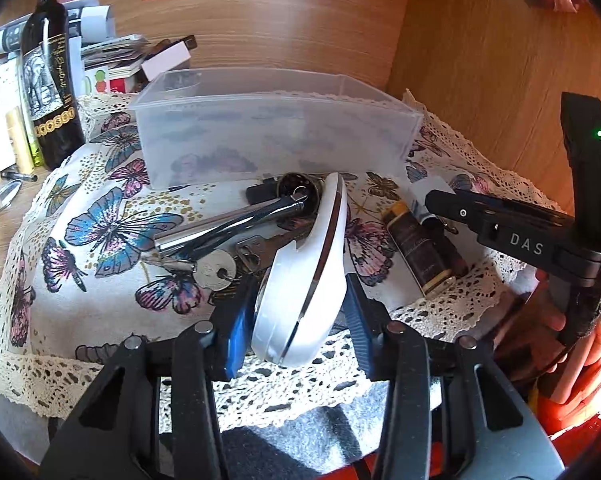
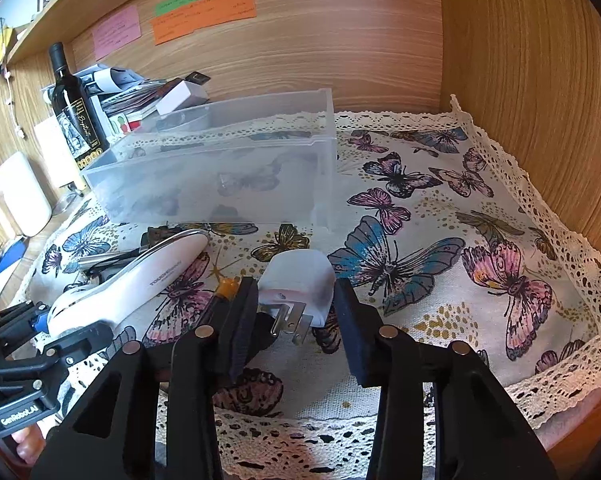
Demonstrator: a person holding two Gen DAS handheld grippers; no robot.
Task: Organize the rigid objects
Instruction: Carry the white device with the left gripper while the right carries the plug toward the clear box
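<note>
A clear plastic bin (image 1: 272,136) stands on the butterfly cloth (image 1: 96,208), also in the right wrist view (image 2: 220,168). My left gripper (image 1: 296,320) has its jaws against both sides of a white handheld device (image 1: 308,280), seen from the side in the right wrist view (image 2: 140,280). Behind it lie a chrome handle (image 1: 228,224), keys (image 1: 216,272) and a dark tube (image 1: 420,252). My right gripper (image 2: 292,320) is open around a white plug adapter (image 2: 300,284), its pads apart from it.
A wine bottle (image 1: 50,92) and stacked papers and boxes (image 1: 112,60) stand at the back left. A white mug (image 2: 18,196) is at the far left. Wooden walls (image 2: 520,80) close the back and right. The cloth's right part (image 2: 480,240) is bare.
</note>
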